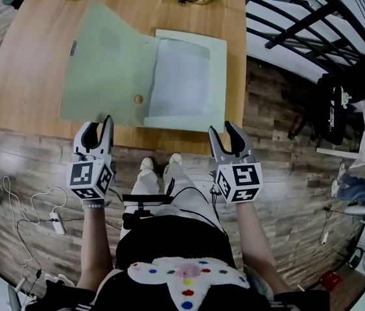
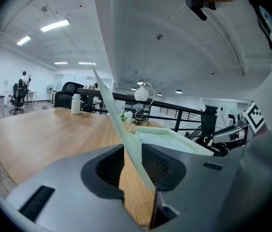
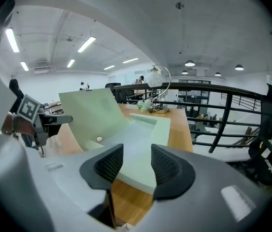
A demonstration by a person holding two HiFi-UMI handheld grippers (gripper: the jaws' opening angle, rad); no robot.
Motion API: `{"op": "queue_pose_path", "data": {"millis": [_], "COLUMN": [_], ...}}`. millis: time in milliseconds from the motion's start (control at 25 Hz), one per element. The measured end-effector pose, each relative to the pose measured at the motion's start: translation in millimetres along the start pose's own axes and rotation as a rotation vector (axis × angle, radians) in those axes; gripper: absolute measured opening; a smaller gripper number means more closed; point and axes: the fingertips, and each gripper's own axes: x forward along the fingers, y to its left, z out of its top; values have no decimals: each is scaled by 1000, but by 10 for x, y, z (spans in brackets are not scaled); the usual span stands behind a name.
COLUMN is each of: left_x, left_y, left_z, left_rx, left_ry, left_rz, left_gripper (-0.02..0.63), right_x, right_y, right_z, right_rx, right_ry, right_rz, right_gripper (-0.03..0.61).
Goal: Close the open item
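Left gripper (image 1: 98, 125) (image 2: 136, 158) sits at the near edge of the wooden table (image 1: 26, 63), its jaws parted. Between them runs the thin near edge of the cover (image 1: 104, 63) (image 2: 126, 134) of a pale green case (image 1: 188, 118). The edge lies close against the right jaw, while a strip of table shows between it and the left jaw, so the pads are not clamped on it. From this gripper the cover climbs forward and upward at a tilt. Far ahead and to the left of the jaws stands a white bottle (image 2: 76, 104) near the table's far edge. Ahead and slightly to the right is a white globe on a wire stand (image 2: 143, 94).

Just right of the left gripper, a small round button (image 1: 138, 99) (image 3: 99, 138) sits low on the cover near the fold. Beyond the fold lies the base of the case (image 3: 160, 124), flat on the table with a white lining (image 1: 182, 76) inside it. The case is open.

The right gripper (image 1: 222, 129) (image 3: 137, 161) is released too, jaws wide apart and gripping nothing. The base's near edge lies just ahead of its fingertips and shows in the gap between them, untouched by the pads. The raised cover (image 3: 90, 110) leans up ahead and to its left, with the left gripper's marker cube beyond that. Dark railing (image 3: 222, 105) (image 1: 286, 18) runs off to its right, past the table's edge.
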Motion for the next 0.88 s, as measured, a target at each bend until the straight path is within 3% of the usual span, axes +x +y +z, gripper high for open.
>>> {"op": "queue_pose_path", "data": {"millis": [520,880], "left_x": [-31,-6], "left_y": [-261,-451], "left_z": [169,235], "left_rx": [50,62], "left_ry": [-11,-25], "left_rz": [-6,-19], "left_gripper": [74,51], "right_x": [175,211], "right_y": [-326,-348], "right_z": [-516,-582], "right_rx": [171,193], "right_ry": [91,54], "right_rz": [-4,49], "right_gripper": [184,184]}}
